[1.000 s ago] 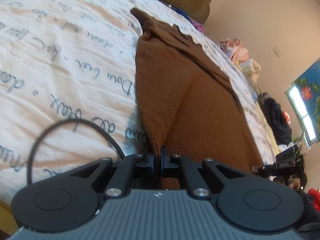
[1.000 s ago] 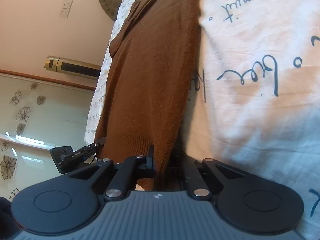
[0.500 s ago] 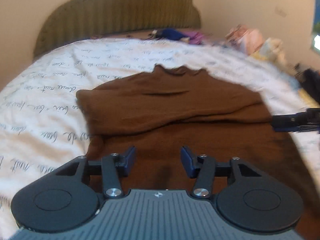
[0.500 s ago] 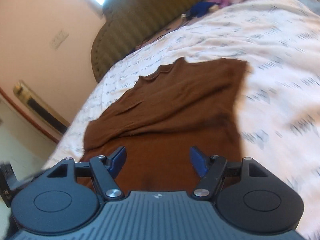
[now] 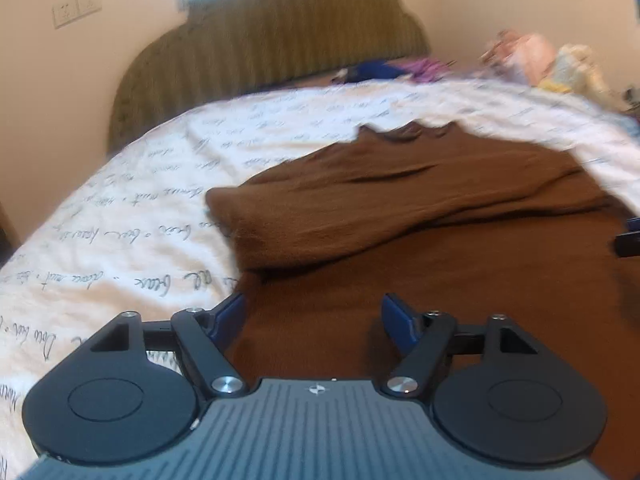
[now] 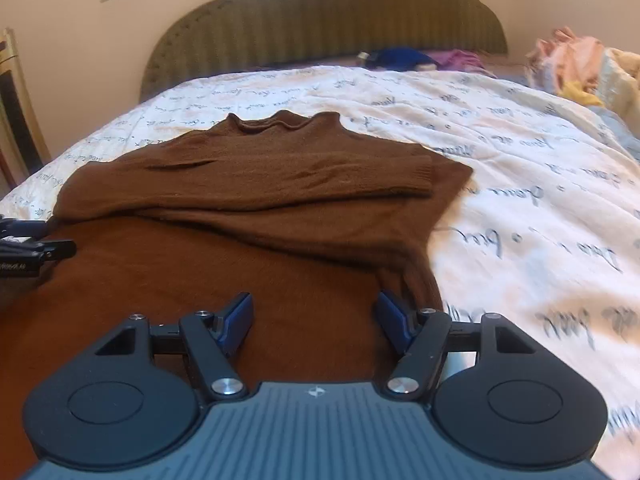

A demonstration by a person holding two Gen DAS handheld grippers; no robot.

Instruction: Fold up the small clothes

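A brown knitted sweater (image 5: 420, 216) (image 6: 256, 200) lies flat on the bed, collar toward the headboard and both sleeves folded across the chest. My left gripper (image 5: 314, 314) hovers over the sweater's near left edge; its jaws are opening and nothing is between them. Over the near right edge my right gripper (image 6: 314, 312) stands open, also with nothing between its blue pads. The left gripper's tip shows at the left edge of the right wrist view, and the right gripper's tip at the right edge of the left wrist view.
The bed is covered by a white sheet with script writing (image 6: 520, 184). A green ribbed headboard (image 6: 320, 20) stands at the far end. Blue and purple clothes (image 6: 420, 58) lie by it, and a pile of pale clothes (image 6: 580, 64) sits at the far right.
Both grippers were shut on the sweater's hem and have let go. They rolled upright and pulled back, and the sweater now lies flat. The left jaws widened further.
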